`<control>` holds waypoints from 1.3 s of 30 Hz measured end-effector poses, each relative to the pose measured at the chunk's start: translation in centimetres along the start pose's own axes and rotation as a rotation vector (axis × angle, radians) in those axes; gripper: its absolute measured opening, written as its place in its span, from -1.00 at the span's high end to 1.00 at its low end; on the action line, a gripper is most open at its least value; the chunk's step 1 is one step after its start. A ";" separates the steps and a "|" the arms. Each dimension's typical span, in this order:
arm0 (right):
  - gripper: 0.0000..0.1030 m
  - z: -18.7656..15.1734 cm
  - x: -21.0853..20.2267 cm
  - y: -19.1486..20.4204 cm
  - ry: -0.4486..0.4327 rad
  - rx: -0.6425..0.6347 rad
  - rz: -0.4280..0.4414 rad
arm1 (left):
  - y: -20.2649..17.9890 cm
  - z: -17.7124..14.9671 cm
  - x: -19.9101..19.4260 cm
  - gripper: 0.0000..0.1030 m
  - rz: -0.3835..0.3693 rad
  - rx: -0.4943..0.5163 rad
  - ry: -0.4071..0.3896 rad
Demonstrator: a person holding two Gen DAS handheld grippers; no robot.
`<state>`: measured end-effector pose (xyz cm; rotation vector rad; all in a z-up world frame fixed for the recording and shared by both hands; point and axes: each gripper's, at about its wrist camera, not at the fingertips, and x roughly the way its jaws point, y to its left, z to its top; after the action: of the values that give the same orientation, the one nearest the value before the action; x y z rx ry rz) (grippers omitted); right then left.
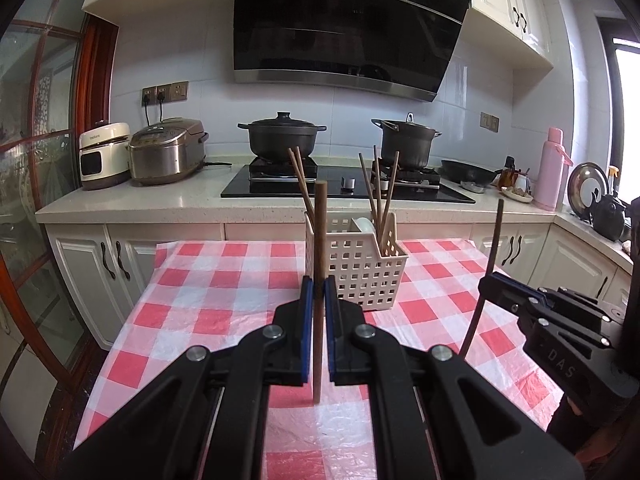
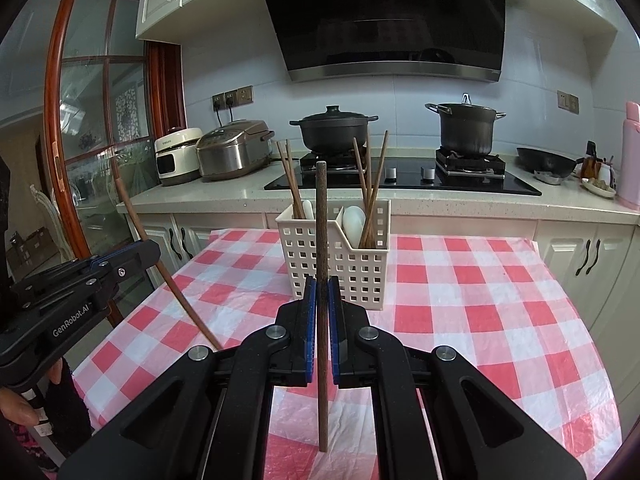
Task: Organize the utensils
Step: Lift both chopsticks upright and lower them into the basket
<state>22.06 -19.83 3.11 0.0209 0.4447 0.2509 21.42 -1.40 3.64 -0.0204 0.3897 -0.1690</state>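
Observation:
My left gripper (image 1: 319, 285) is shut on a brown wooden chopstick (image 1: 319, 240) and holds it upright above the checked cloth, in front of the basket. My right gripper (image 2: 321, 286) is shut on a darker chopstick (image 2: 321, 216), also upright. A white slotted utensil basket (image 1: 360, 264) stands at the table's far middle; it also shows in the right wrist view (image 2: 340, 260). It holds several chopsticks (image 2: 370, 184) and white spoons (image 2: 354, 220) in its compartments. The right gripper (image 1: 496, 284) appears at the right of the left wrist view, the left gripper (image 2: 148, 254) at the left of the right wrist view.
The table has a red-and-white checked cloth (image 2: 460, 300). Behind it runs a counter with a stove (image 2: 400, 184), two black pots (image 2: 334, 128), a rice cooker (image 2: 234, 150) and a pink flask (image 1: 554, 168). A glass door (image 2: 92, 140) is at the left.

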 end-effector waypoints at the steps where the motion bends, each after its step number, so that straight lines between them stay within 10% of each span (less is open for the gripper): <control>1: 0.89 0.1 0.0 0.0 0.000 0.000 0.000 | 0.0 0.1 0.1 0.88 -0.002 0.000 0.002; 39: 0.89 9.8 4.0 -3.4 -0.060 -0.015 0.008 | -2.0 11.2 3.3 0.88 -0.074 0.086 -0.062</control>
<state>30.54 -21.78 9.97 0.0159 0.3832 0.2606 28.34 -4.09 12.84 0.0447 0.3195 -0.2576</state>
